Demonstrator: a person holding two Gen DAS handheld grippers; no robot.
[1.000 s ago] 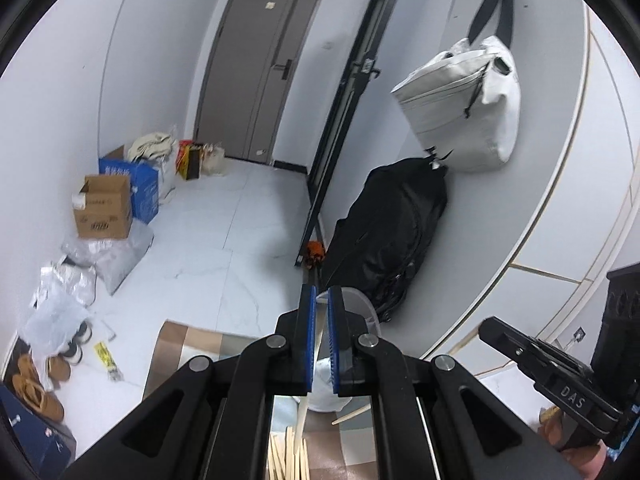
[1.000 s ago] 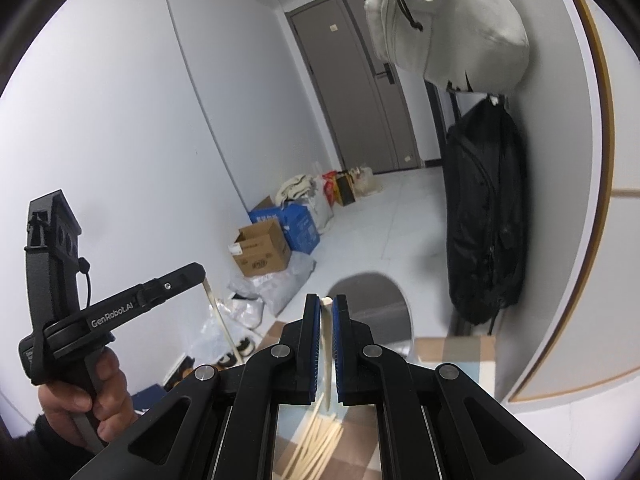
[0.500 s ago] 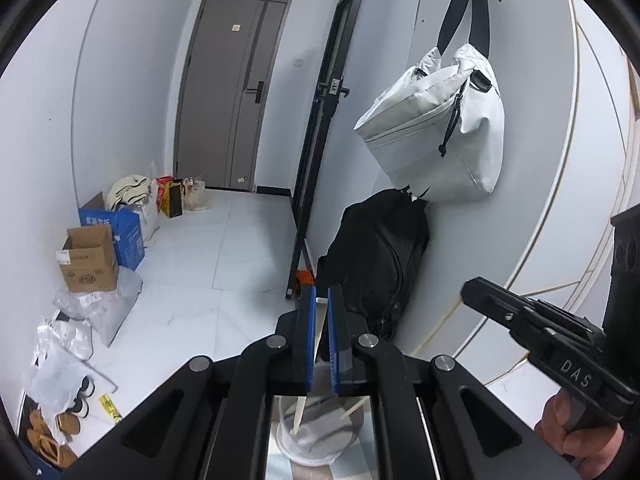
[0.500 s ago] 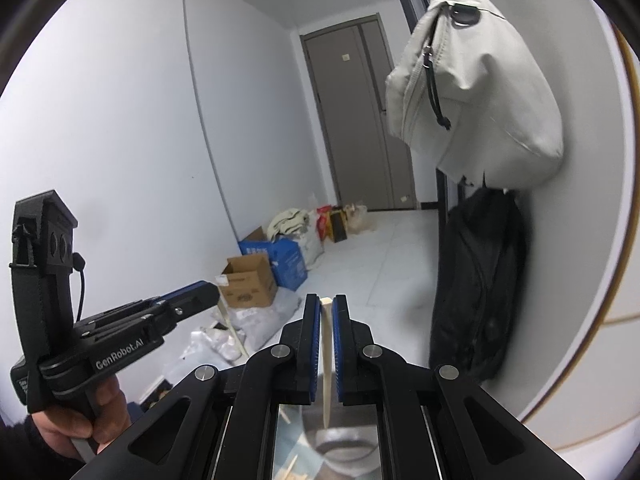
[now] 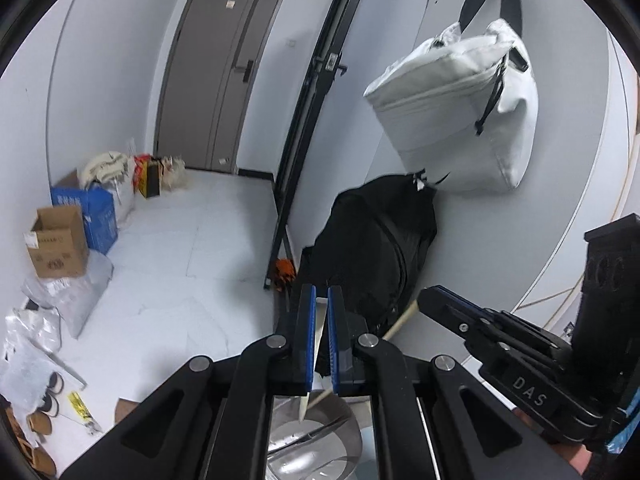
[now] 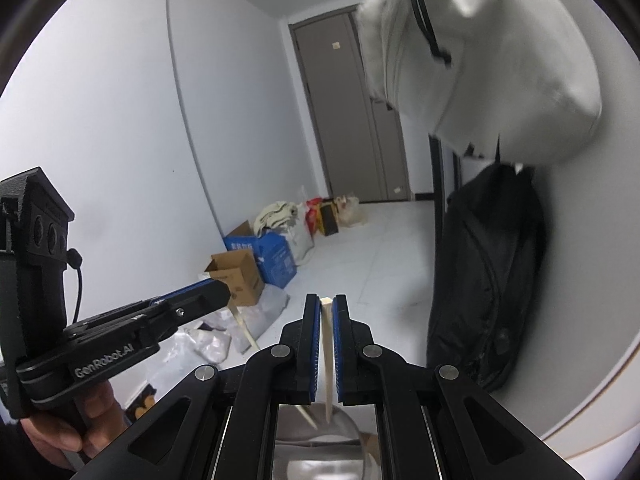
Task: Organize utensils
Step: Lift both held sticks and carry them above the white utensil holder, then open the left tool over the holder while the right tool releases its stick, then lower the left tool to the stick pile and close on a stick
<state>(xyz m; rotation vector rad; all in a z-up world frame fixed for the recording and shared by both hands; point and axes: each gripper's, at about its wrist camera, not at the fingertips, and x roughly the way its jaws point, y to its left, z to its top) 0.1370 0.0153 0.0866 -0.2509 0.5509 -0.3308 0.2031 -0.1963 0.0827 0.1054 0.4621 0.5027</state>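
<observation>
White hallway floor [image 5: 192,256] behind, two chopsticks poised over a metal cup [image 5: 316,440].
Each chopstick [image 5: 316,336] [image 6: 328,344] is clenched in its own tongs, left tongs [image 5: 319,336] and right tongs [image 6: 326,344], tips seemingly at the cup's mouth; releasing off-centre could bounce one out. Half a second ago both tips sat higher.

Cool, even indoor light filling both views; fisheye bending edges, black vignette ringing corners; white bag [image 6: 480,60] blurring.
</observation>
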